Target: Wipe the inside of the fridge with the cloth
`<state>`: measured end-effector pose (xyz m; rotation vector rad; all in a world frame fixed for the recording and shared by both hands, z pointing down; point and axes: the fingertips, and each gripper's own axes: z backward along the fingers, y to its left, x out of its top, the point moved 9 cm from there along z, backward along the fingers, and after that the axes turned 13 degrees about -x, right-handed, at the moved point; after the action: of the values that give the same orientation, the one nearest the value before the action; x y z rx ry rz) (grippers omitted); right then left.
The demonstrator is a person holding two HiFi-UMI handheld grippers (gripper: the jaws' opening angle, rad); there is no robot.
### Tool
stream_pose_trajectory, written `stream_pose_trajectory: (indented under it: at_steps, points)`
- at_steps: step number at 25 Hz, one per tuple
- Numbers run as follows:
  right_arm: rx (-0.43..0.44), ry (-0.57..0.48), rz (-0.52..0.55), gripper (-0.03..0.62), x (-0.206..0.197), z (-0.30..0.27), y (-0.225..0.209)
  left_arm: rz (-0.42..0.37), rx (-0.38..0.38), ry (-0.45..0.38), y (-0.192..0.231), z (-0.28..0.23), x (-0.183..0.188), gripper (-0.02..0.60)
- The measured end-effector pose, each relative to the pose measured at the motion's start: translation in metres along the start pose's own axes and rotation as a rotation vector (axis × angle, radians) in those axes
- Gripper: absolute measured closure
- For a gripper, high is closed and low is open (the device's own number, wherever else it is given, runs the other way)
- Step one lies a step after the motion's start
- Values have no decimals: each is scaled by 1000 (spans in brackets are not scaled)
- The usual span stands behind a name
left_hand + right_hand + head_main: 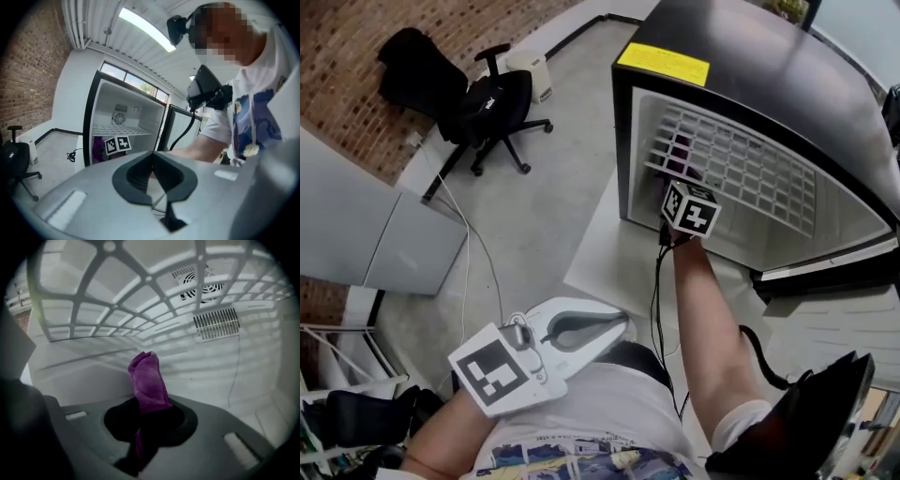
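1. The fridge (750, 56) stands open at about 1 o'clock in the head view. It has a black case with a yellow label (664, 64) on top and a white interior, and its door (825, 272) is swung out toward 4 o'clock.
2. The right gripper (678, 180) reaches into the fridge cavity under the wire shelf (750, 159). Its marker cube (691, 208) sits at the mouth of the opening.
3. The right gripper's jaws are clamped on the purple cloth (147, 376). In the right gripper view the cloth stands up out of the dark pads as a bunched fold pointing to 12 o'clock, and a strip of it trails down between the pads toward 6 o'clock.
4. The cloth is inside the fridge, below the shelf grid and in front of the white back wall. The views do not settle whether it touches that wall.
5. On the back wall, a round fan (201, 284) sits at 1 o'clock of the cloth, with a slotted vent (216, 323) just below it.
6. The left gripper (619, 330) is held outside the fridge, near the person's torso, at about 7 o'clock in the head view. Its tips point toward 3 o'clock.
7. The left gripper's jaws are together. In its own view the pads meet along one seam with nothing between them.
8. A black cable (658, 300) runs from the right gripper down beside the forearm.
9. An office chair (492, 103) stands on the floor at 10 o'clock, well apart from the fridge.
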<state>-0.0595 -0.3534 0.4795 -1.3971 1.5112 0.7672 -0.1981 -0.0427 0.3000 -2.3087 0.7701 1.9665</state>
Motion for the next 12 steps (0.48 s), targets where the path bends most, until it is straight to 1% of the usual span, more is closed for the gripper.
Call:
stream_pose_trajectory:
  at_steps: [2, 4, 8, 12]
  points:
    - [14, 8, 14, 540, -2, -10, 2, 7, 9, -3, 4, -3, 2, 577]
    - [7, 21, 15, 540, -5, -16, -2, 9, 12, -2, 8, -8, 4, 575]
    - [-47, 37, -1, 540, -8, -17, -19, 5, -2, 11, 13, -18, 6, 575]
    - [-125, 65, -16, 540, -10, -12, -45, -1, -37, 19, 17, -29, 10, 577]
